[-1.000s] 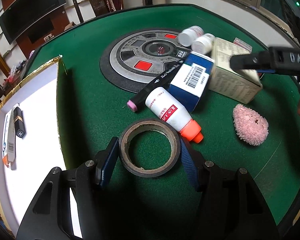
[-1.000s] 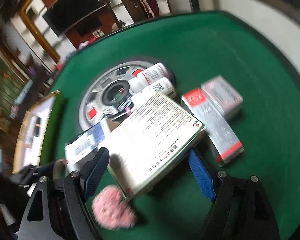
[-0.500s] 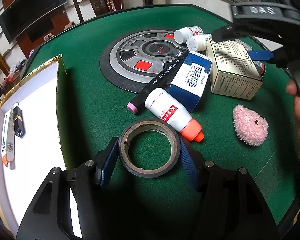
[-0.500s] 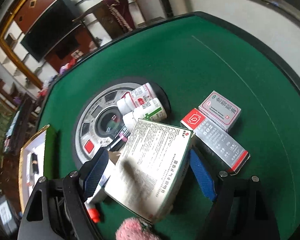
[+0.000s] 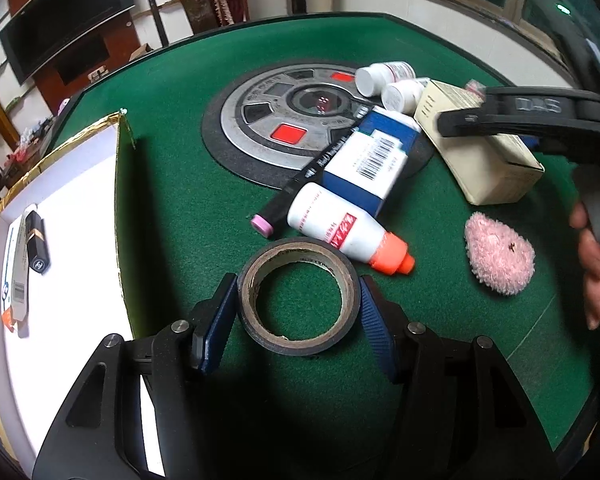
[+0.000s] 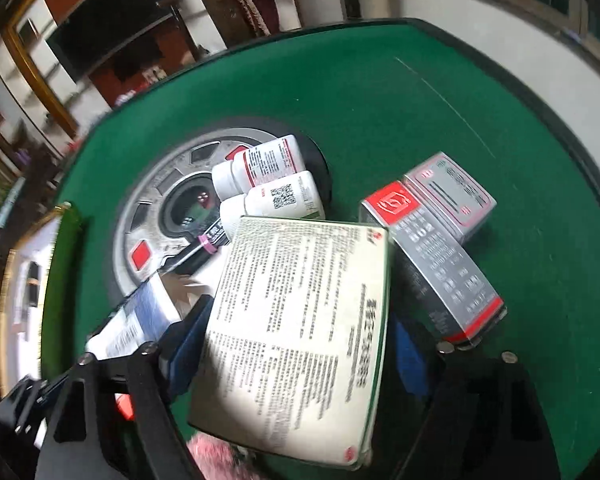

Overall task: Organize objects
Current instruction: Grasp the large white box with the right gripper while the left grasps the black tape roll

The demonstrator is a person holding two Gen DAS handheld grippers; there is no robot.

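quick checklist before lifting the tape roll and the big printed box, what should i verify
1. Tape roll sits centred between the left gripper jaws: ok.
2. Left jaws pressing on the roll: not ok, small gaps show on both sides.
3. Printed box sits between the right gripper jaws, which are closing: ok.
4. Right jaws firmly gripping the box: cannot tell, the contact is blurred and partly hidden.
5. Box free of its neighbours: not ok, the silver and red carton and a white bottle lie close against it.
6. Room in the white tray for drop-off: ok, only two small items lie in it.
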